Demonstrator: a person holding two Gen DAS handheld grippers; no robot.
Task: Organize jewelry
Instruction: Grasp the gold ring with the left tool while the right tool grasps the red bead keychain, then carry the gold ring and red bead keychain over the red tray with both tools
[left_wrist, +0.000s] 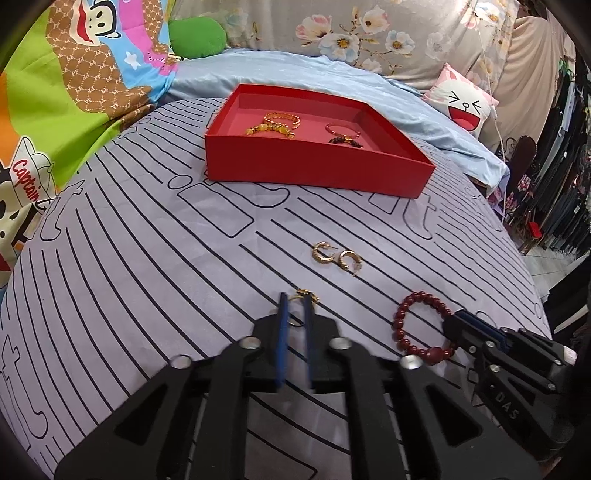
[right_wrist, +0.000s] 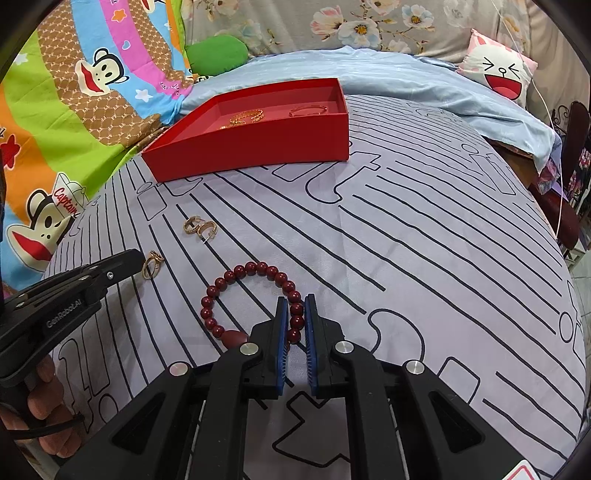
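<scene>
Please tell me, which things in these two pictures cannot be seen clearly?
- Gold rings, left wrist view: the left claw covers part; grip unclear.
- Jewelry in the red box, right wrist view: the near wall hides most.
- Red bead bracelet, left wrist view: the right claw covers its far side.

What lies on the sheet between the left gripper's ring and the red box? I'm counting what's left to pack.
Only the pair of gold hoop earrings; otherwise bare striped sheet up to the red box, shown in the left wrist view.
</scene>
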